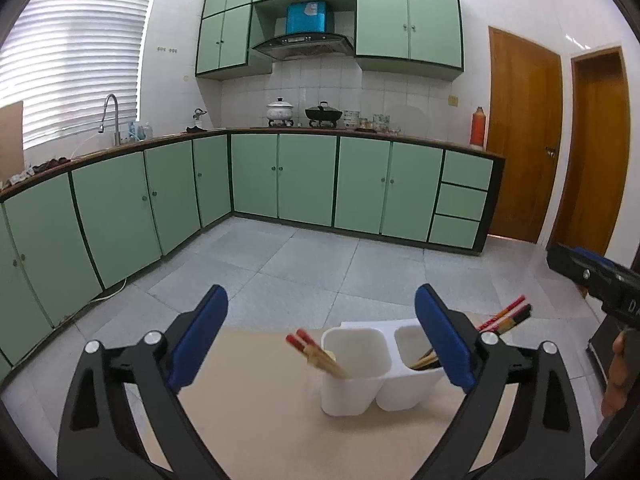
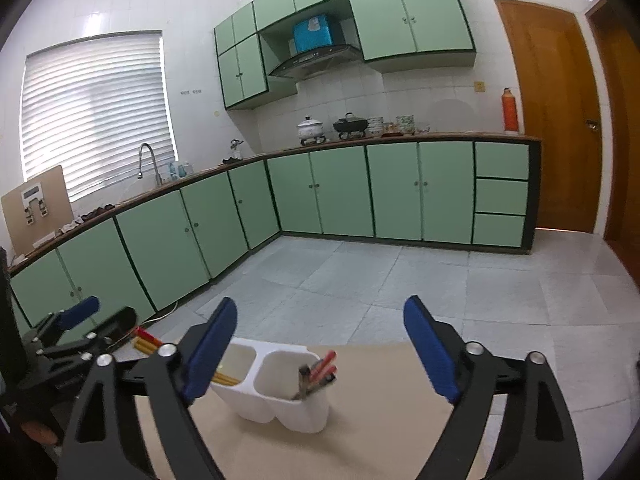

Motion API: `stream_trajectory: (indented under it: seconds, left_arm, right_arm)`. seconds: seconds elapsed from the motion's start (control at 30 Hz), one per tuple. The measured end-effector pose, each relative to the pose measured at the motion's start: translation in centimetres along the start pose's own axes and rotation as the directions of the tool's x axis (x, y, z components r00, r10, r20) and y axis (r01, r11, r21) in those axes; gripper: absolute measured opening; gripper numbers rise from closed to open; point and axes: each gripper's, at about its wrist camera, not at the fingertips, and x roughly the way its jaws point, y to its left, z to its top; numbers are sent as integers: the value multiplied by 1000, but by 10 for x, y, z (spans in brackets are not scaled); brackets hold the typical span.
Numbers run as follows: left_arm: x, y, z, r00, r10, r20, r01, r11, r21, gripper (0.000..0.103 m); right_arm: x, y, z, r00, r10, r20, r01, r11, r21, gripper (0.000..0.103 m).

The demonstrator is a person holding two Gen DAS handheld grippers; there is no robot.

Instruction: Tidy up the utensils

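The white two-compartment holder (image 1: 360, 376) stood on the table (image 1: 260, 420), chopsticks (image 1: 316, 354) in both compartments. It sat ahead of the left gripper (image 1: 320, 340) and right gripper (image 2: 316, 354), both fingers spread and empty.

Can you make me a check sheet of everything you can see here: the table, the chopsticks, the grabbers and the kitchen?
Surface: beige table top, bare around the holder.
Job's things: white two-cup holder upright; light chopsticks lean in one cup, dark chopsticks in the other.
Clutter: nothing seen on the table.
Grippers: left gripper open, empty; right gripper open, empty.
Cables: a pale cord on the floor by the cabinets.
Surroundings: green cabinets, sink tap, pots on a stove, wooden doors.
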Motion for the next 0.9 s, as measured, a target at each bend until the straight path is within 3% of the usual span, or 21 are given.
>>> stream_trajectory:
  seconds: [0.17, 0.9]
  left_arm:
    - [-20, 8, -8, 1000, -10, -12, 9, 999, -46, 97]
    - [-115, 3, -59, 998, -3, -61, 3, 1000, -14, 97]
  right_arm:
    - [-25, 4, -11, 1000, -10, 1, 10, 1000, -9, 97]
    - [-96, 41, -68, 994, 75, -76, -79, 995, -59, 97]
